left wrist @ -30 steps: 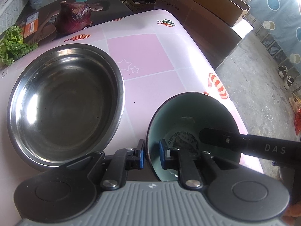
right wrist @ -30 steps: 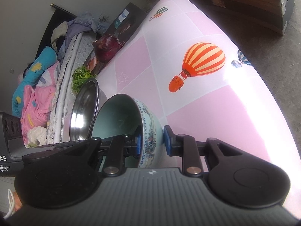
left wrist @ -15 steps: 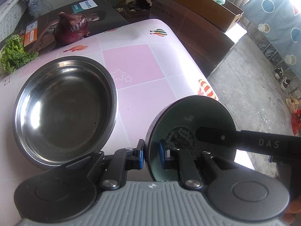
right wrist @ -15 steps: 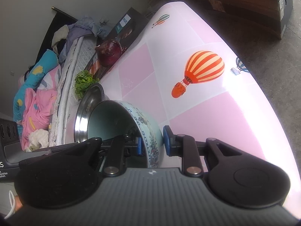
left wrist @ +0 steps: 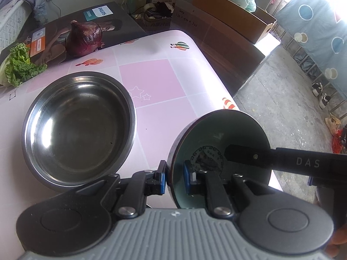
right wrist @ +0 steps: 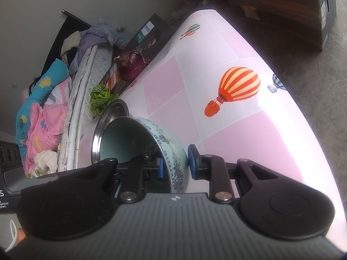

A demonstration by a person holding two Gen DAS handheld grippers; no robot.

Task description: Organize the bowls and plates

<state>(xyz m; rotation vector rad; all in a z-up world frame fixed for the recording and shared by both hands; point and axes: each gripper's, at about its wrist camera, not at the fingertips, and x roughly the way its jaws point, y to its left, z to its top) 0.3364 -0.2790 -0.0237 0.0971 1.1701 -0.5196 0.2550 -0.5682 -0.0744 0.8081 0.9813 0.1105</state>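
Observation:
A ceramic bowl (left wrist: 221, 138) with a teal inside and blue pattern outside (right wrist: 171, 149) hangs tilted above the pink table (left wrist: 156, 82), held from two sides. My left gripper (left wrist: 174, 179) is shut on its near rim, one pad inside and one outside. On the opposite rim my right gripper (right wrist: 175, 165) is shut on the wall as well; in the left wrist view its inner finger (left wrist: 249, 156) reaches into the bowl. A larger steel bowl (left wrist: 78, 125) rests empty on the table to the left (right wrist: 102, 125).
A red onion (left wrist: 84, 38) and lettuce (left wrist: 19, 69) lie at the table's far left by a dark printed box (left wrist: 108, 17). Cardboard boxes (left wrist: 227, 15) stand beyond the table. The table's right edge drops to a concrete floor (left wrist: 282, 99). Bedding (right wrist: 43, 112) lies alongside.
Both grippers have risen with the ceramic bowl between them, and the table and steel bowl now look farther below. Neither grip has changed.

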